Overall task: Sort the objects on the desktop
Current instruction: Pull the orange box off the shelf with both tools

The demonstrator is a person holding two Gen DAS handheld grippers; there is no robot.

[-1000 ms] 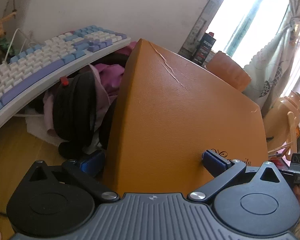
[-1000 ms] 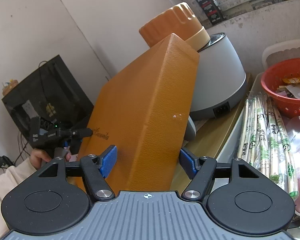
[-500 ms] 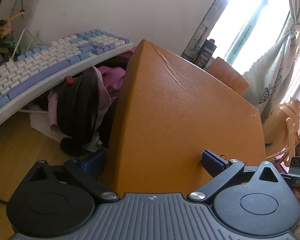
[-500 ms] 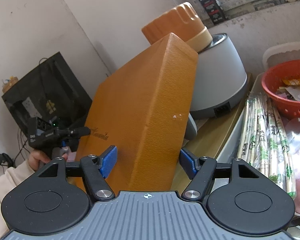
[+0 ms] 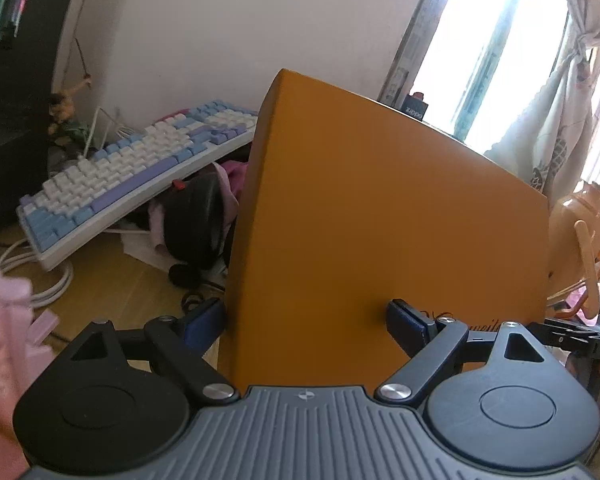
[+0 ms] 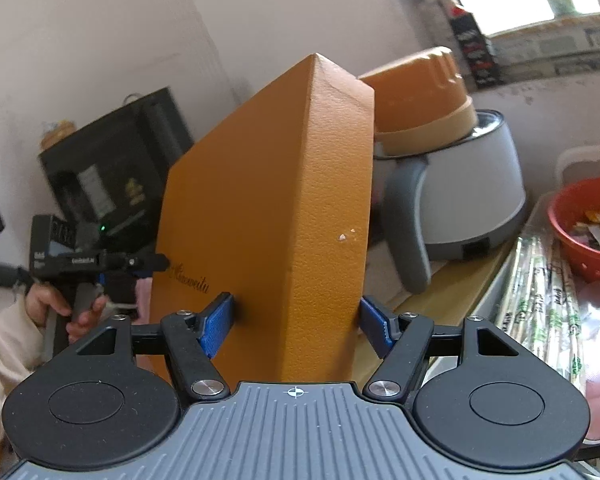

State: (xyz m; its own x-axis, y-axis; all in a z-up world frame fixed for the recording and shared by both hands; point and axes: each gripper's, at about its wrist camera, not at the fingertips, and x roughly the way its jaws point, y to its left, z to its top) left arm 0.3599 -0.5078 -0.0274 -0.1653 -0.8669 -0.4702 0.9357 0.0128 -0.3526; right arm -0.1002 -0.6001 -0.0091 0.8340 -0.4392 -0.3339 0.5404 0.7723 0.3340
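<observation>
Orange box (image 5: 380, 220), leather-grain finish, gold script lettering low on one broad face; held clear of the desk, standing on end, long axis near upright with top tipped slightly away from both cameras.

Left gripper (image 5: 306, 320): spread wide across one lower corner of the box, blue pads (image 5: 404, 322) pressed on opposite faces, one on the lettered face, one on the shadowed far side. Pinching the box.

Right gripper (image 6: 296, 320): spread about the width of the narrow side, blue fingertips (image 6: 218, 322) clamped on the two broad faces at the bottom end. Pinching the box too.

Hand (image 6: 60, 308) in a cream sleeve seen from the right wrist view, wrapped round the handle of the left gripper, tool held roughly level and pointed at the lettered face.

Behind the box, left wrist view: white, blue and purple keyboard (image 5: 140, 172) propped at a slant near the back edge of the wooden desk (image 5: 112, 280), resting over a dark plush item (image 5: 192, 224); white cables beside it.

Right wrist view: grey appliance base (image 6: 472, 184) with an orange ribbed lid (image 6: 416, 88) on top, just behind the box; wrapped chopsticks (image 6: 540, 300) and a red colander (image 6: 588, 228) towards the right edge.
</observation>
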